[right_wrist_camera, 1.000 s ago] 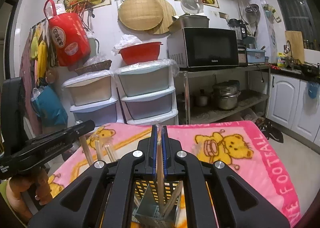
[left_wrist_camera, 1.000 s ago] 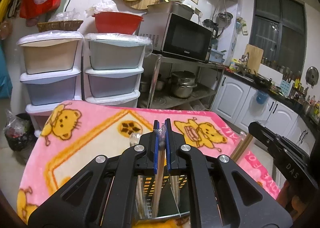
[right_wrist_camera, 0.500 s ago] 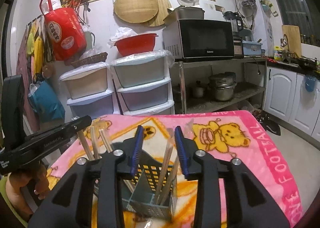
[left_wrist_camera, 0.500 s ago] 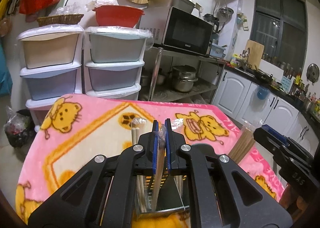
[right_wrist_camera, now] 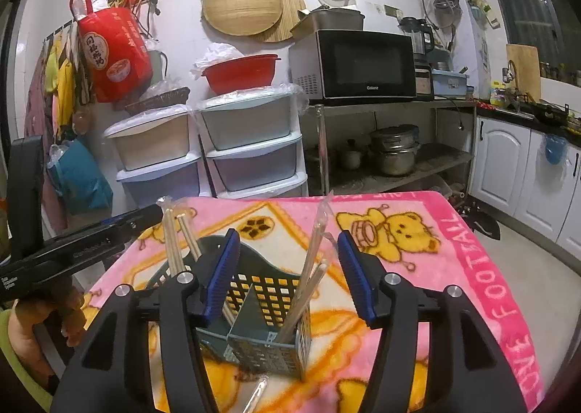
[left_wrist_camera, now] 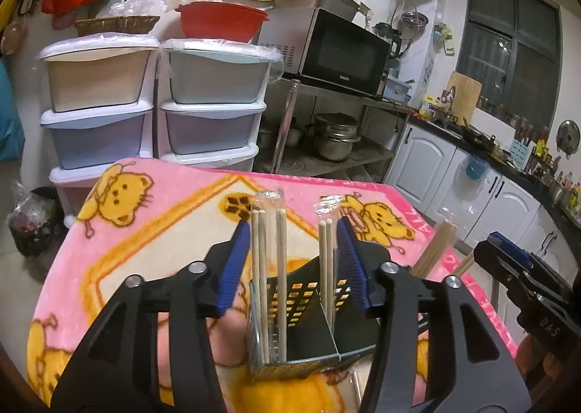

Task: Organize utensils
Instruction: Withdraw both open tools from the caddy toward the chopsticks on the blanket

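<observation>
Releasing chopsticks into the dark teal perforated plastic utensil caddy (right_wrist_camera: pixel 268 307) on the pink bear-print blanket (right_wrist_camera: pixel 454 260)
Left gripper (left_wrist_camera: pixel 294 264) and right gripper (right_wrist_camera: pixel 288 273) jaws just opened, both wide, gripping nothing; plastic-wrapped wooden chopsticks (left_wrist_camera: pixel 268 268) stand upright inside the caddy's compartments, between the blue pads (left_wrist_camera: pixel 234 268) without touching them
</observation>
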`<state>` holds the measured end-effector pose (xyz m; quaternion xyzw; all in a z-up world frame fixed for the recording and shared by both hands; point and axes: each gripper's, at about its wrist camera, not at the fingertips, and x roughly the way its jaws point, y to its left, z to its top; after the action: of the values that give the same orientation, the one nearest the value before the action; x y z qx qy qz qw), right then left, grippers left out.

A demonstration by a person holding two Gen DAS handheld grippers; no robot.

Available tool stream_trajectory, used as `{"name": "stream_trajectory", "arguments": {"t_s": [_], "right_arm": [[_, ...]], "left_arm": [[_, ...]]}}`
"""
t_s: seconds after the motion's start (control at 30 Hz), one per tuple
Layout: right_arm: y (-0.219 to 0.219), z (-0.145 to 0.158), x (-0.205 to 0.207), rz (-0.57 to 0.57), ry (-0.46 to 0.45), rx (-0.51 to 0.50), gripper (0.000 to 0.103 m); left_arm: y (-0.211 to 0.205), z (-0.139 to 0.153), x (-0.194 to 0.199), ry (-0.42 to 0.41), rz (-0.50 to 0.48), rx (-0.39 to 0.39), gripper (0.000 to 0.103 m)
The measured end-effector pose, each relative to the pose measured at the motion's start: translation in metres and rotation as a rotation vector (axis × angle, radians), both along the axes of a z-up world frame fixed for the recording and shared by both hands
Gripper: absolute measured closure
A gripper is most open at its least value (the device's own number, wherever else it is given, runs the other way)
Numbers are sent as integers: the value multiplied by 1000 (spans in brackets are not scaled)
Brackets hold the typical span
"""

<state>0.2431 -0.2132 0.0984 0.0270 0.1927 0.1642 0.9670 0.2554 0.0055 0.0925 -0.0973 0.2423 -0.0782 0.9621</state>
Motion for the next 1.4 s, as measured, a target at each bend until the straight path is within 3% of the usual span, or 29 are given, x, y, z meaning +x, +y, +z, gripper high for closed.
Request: {"name": "stream_trajectory", "arguments": {"t_s": [0.43, 0.7, 1.4], "right_arm": [[-7, 2, -13, -12, 4, -25, 35], [-8, 3, -18, -8, 4, -26, 30], [-10, 2, -55, 17, 7, -55, 30]], "left_arm": [[15, 2, -23, -6, 20, -35, 11], [17, 5, -40, -12, 12, -36, 11], [9, -4, -77, 7, -11, -12, 11]]}}
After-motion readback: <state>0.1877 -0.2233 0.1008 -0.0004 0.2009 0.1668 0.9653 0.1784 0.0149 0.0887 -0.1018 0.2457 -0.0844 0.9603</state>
